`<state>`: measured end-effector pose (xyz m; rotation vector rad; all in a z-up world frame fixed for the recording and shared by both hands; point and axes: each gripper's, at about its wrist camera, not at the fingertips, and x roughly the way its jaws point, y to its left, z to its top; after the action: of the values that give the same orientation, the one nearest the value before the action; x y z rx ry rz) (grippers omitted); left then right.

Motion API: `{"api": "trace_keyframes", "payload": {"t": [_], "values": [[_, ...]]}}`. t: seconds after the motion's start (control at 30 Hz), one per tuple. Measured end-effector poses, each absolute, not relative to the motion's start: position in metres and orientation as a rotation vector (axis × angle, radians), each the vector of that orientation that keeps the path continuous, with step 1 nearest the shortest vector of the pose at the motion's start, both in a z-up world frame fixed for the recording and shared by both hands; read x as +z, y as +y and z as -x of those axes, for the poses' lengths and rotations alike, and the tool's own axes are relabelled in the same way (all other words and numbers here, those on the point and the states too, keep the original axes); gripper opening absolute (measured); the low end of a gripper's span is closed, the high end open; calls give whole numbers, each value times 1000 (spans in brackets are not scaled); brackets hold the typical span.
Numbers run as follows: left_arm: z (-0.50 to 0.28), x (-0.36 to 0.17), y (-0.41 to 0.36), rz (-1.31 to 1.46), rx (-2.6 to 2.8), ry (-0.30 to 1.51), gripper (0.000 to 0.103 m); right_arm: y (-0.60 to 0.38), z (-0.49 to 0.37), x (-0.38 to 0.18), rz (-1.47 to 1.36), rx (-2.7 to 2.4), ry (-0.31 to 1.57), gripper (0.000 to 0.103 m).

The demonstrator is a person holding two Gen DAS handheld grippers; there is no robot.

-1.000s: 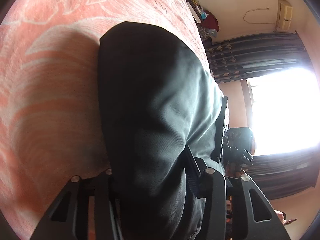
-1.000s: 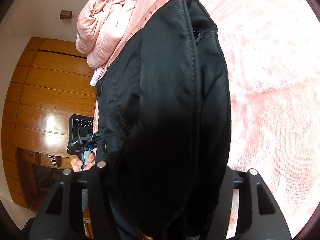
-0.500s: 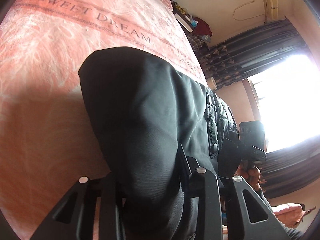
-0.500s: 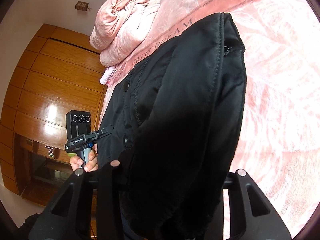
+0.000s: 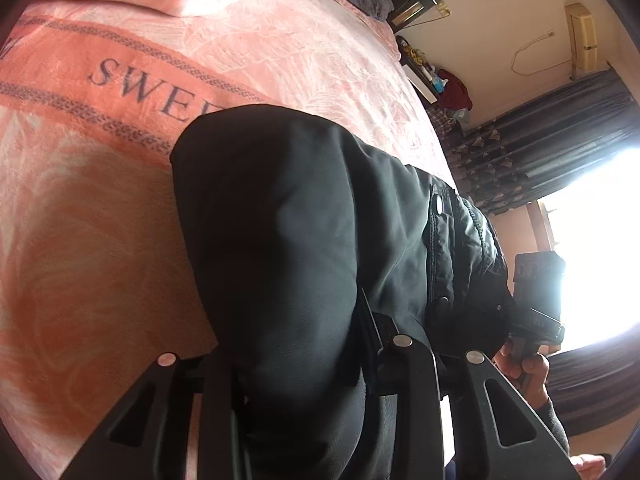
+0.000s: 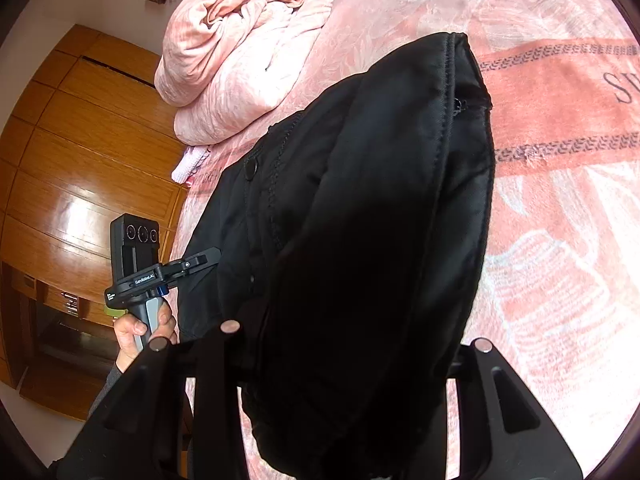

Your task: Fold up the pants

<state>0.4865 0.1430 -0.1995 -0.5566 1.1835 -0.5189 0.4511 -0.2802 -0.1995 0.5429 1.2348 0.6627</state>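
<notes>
Pants hang bunched over the pink bed, clamped in both the left gripper and right gripper — jaws closed on thick folds. Hems seem hidden, so the fold may land crooked — or the slick cloth could slip free.

Matt black cloth pants, fuzzy pink blanket, glossy wooden wardrobe

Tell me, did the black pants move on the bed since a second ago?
Yes. In the left wrist view the black pants, carried in the left claw, have travelled up the pink blanket, reaching its printed lettering.
</notes>
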Motion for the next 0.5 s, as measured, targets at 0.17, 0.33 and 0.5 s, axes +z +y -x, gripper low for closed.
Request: {"api": "trace_keyframes", "payload": {"t": [0.17, 0.33, 0.5], "values": [[-491, -235, 153, 626, -534, 1211, 40, -291, -466, -242, -605, 656, 1277, 48], [-488, -249, 150, 627, -542, 1202, 50, -292, -470, -266, -654, 661, 1279, 65], [-479, -238, 153, 587, -471, 1154, 65, -295, -470, -255, -643, 610, 1254, 71]]}}
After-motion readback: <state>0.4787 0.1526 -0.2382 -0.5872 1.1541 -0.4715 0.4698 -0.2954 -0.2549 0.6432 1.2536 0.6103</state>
